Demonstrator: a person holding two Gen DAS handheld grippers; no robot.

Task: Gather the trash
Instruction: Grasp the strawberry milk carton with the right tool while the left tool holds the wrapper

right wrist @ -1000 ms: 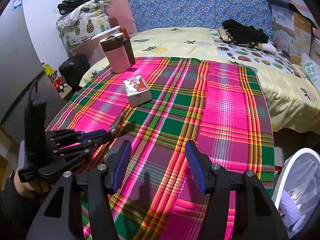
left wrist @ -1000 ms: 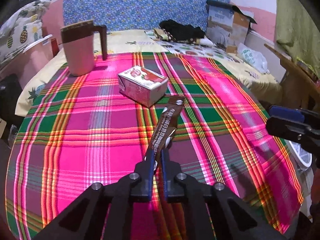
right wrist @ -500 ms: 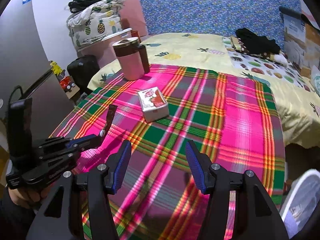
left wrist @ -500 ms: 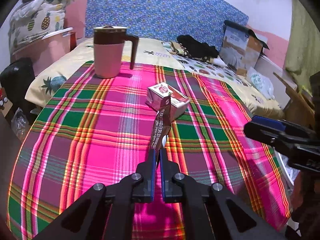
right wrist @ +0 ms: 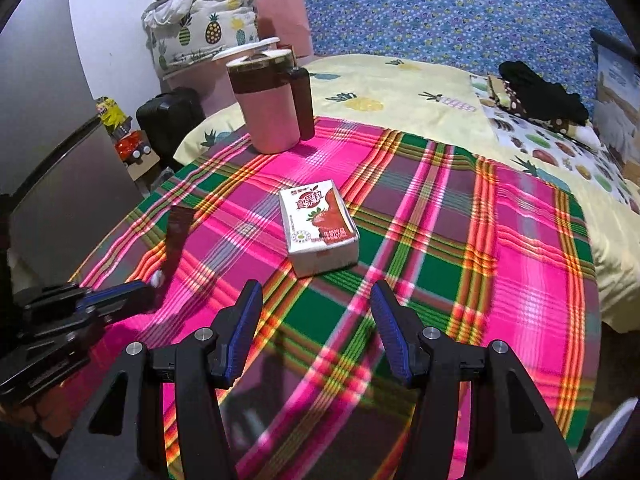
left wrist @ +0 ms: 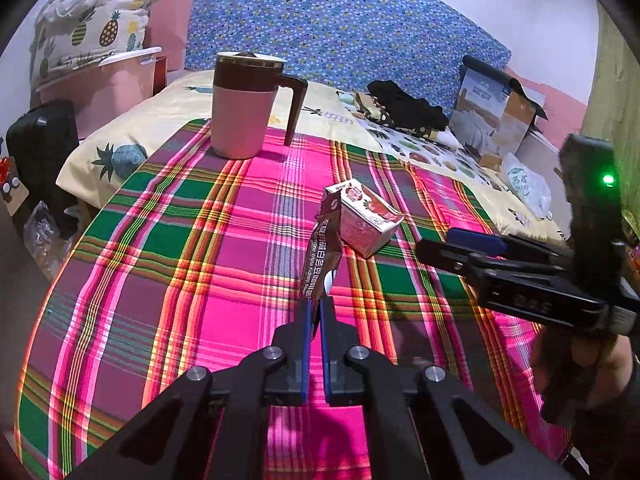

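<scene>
Left wrist view: a bed (left wrist: 328, 100) with a yellow pineapple-print sheet runs behind a table (left wrist: 160, 280) draped in pink, green and orange plaid cloth. A blue floral mattress (left wrist: 320, 20) leans against the wall beyond the bed, and an open cardboard box (left wrist: 496, 108) sits at the bed's far right end. On the table's far edge stands a pink mug (left wrist: 244, 108) with a brown lid and handle. Near the middle of the cloth lies a white strawberry drink carton (left wrist: 368, 220), flat on its side; the right wrist view shows the same carton (right wrist: 320, 228) just ahead of the right claw (right wrist: 316, 312), whose blue-padded jaws stand wide apart with nothing between them, hovering above the cloth. The left claw (left wrist: 314, 312) has its jaws pinched narrowly on the lower end of a brown coffee sachet wrapper (left wrist: 324, 256), which rises upright from the tips, lifted off the table; its upper end overlaps the carton in this view. From the right wrist view the wrapper (right wrist: 176, 236) stands well left of the carton.
</scene>
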